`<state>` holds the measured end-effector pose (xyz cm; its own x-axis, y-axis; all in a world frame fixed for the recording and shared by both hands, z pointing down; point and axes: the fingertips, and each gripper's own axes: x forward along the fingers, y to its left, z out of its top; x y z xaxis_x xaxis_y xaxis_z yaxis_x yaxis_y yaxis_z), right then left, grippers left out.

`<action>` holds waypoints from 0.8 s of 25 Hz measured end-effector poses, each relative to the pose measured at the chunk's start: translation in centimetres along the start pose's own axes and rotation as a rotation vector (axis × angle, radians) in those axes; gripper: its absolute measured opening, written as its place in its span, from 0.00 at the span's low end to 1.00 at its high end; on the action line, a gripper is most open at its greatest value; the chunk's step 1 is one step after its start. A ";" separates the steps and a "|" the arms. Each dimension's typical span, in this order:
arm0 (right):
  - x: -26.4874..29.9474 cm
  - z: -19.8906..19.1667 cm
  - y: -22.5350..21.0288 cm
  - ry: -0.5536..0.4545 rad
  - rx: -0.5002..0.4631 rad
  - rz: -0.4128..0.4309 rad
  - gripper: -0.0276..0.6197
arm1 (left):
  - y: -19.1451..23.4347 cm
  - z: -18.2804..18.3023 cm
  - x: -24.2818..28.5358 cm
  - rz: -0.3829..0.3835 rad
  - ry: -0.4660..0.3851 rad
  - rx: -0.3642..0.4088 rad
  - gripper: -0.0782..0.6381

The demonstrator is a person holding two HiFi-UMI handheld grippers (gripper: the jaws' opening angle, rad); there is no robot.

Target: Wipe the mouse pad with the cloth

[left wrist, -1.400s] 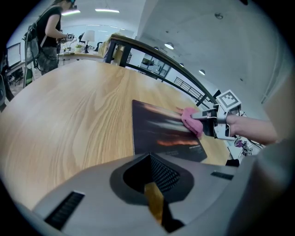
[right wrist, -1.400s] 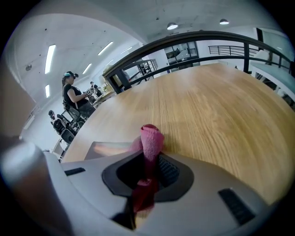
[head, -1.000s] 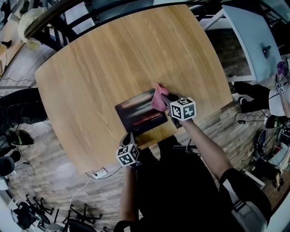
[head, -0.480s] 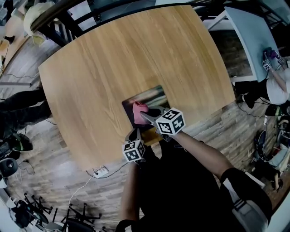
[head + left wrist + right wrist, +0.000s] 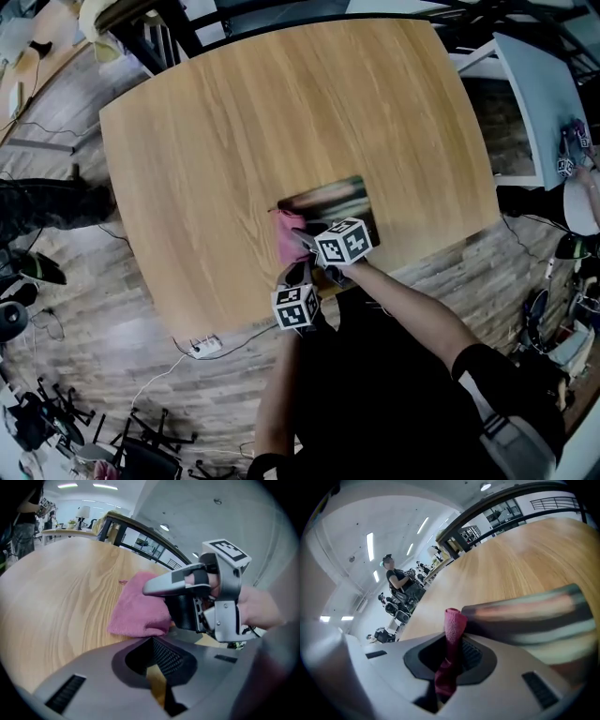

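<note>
The mouse pad point(image 5: 336, 202), dark with blurred coloured streaks, lies on the wooden table point(image 5: 234, 122) near its front edge. My right gripper point(image 5: 302, 240) is shut on a pink cloth point(image 5: 285, 242) and holds it down at the pad's left end, where the cloth overhangs onto the wood. In the right gripper view the cloth point(image 5: 453, 623) is pinched upright between the jaws, with the pad point(image 5: 529, 616) just beyond. My left gripper point(image 5: 298, 275) sits at the table's near edge, jaws shut. The left gripper view shows the cloth point(image 5: 138, 609) under the right gripper point(image 5: 197, 602).
A power strip point(image 5: 204, 348) with cables lies on the wooden floor left of me. Chair bases point(image 5: 56, 412) stand at the lower left and a white desk point(image 5: 544, 84) at the right. A person point(image 5: 396, 578) stands far behind the table.
My right gripper has dragged the pink cloth from the pad's far right corner across to its left near end. The left gripper stays by the near edge.
</note>
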<state>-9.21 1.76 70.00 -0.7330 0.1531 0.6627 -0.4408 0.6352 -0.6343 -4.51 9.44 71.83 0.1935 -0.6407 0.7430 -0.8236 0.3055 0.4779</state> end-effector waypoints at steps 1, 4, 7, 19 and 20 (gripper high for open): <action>0.2 -0.1 -0.6 0.008 -0.003 -0.015 0.14 | 0.1 0.1 0.0 -0.001 -0.001 0.000 0.14; 0.3 -0.1 -1.6 0.018 -0.006 -0.039 0.14 | 0.3 0.4 0.0 -0.001 -0.002 -0.005 0.14; 0.1 -0.2 -1.9 0.020 -0.018 -0.052 0.14 | 0.5 0.2 -0.2 -0.006 0.000 -0.029 0.14; -3.2 -0.3 -5.6 -0.006 -0.006 -0.109 0.14 | 0.8 0.1 -0.3 0.034 0.006 -0.017 0.14; -3.6 -0.3 -6.1 -0.011 -0.001 -0.115 0.14 | 0.9 0.1 -0.3 0.037 0.007 -0.017 0.14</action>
<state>-3.72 -2.43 71.56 -0.6833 0.0706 0.7267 -0.5221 0.6485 -0.5539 -5.32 9.87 71.95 0.1664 -0.6240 0.7635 -0.8212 0.3410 0.4576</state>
